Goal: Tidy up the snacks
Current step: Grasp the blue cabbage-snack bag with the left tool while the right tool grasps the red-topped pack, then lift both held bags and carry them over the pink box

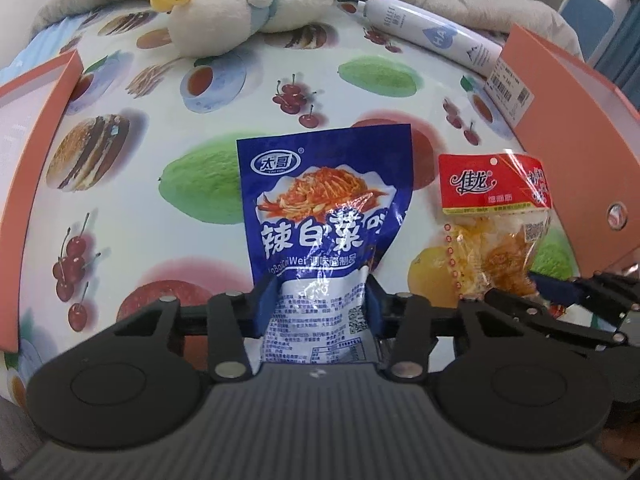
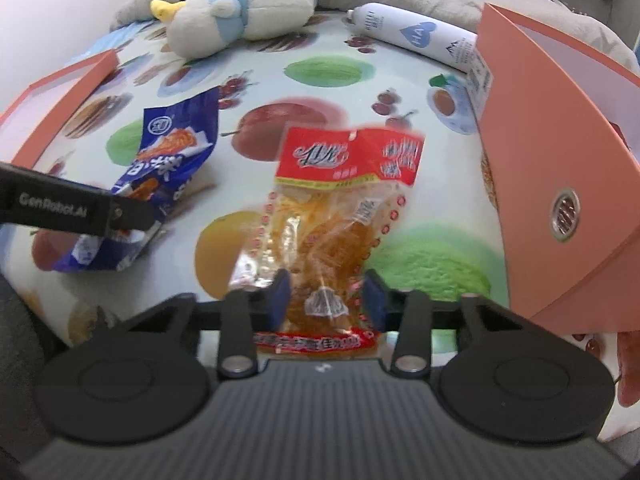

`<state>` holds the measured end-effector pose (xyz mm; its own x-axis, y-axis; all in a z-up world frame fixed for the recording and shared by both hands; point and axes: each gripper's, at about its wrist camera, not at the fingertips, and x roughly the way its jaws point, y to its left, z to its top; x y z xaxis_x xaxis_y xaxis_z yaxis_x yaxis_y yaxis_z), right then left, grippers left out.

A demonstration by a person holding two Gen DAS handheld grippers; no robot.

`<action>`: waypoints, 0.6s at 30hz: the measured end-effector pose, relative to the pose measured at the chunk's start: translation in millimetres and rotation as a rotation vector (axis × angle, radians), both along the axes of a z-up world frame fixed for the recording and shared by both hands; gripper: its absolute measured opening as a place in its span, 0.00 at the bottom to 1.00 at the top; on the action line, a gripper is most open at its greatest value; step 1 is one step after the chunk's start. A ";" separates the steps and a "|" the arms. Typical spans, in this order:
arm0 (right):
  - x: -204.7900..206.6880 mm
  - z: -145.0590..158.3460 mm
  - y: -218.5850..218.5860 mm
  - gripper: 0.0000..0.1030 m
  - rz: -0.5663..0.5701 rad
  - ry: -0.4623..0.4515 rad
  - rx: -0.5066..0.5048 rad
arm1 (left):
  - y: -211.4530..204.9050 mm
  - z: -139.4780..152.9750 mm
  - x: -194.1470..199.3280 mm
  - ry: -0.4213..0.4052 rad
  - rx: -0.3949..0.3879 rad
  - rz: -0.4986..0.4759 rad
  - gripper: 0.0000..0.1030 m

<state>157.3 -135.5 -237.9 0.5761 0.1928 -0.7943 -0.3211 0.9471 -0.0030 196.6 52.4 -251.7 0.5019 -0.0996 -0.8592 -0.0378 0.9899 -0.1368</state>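
A blue snack packet [image 1: 320, 208] with a picture of spicy cabbage stands tilted up from the fruit-print tablecloth [image 1: 200, 80]. My left gripper [image 1: 320, 304] is shut on its lower white part, both blue pads pressing its sides. The right wrist view shows this packet [image 2: 176, 152] crumpled at the left gripper [image 2: 128, 220]. To its right is a red-topped clear packet [image 2: 340, 208] of orange snack, with my right gripper [image 2: 328, 300] shut on its lower end. In the left wrist view that packet [image 1: 492, 216] has the right gripper [image 1: 560, 292] at its bottom corner.
An orange box wall [image 1: 40, 120] stands at the left and another orange box [image 2: 560, 160] with a metal eyelet at the right. At the back lie a plush duck [image 1: 240, 12], a white spray can [image 1: 432, 36] and a grey cushion.
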 end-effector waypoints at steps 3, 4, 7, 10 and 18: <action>-0.4 6.5 -0.9 0.27 -0.025 -0.002 0.026 | 1.6 3.3 -3.3 -0.005 -0.018 0.008 0.48; -0.7 9.4 -2.0 0.26 -0.033 -0.002 0.035 | 2.4 4.6 -4.2 -0.007 -0.025 0.012 0.48; -3.4 16.6 -3.3 0.25 -0.035 -0.015 0.030 | 2.9 9.8 -7.0 -0.020 -0.041 0.024 0.48; -4.9 22.4 -6.2 0.25 -0.040 -0.024 0.029 | 2.6 16.6 -8.6 -0.032 -0.055 0.029 0.48; -10.5 52.5 -16.0 0.25 -0.077 -0.048 0.075 | -1.6 42.7 -17.0 -0.060 -0.061 0.028 0.48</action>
<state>146.9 -151.6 -185.4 0.6288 0.2045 -0.7502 -0.2488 0.9670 0.0551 179.6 50.8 -209.0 0.5554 -0.1355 -0.8205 -0.0556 0.9784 -0.1992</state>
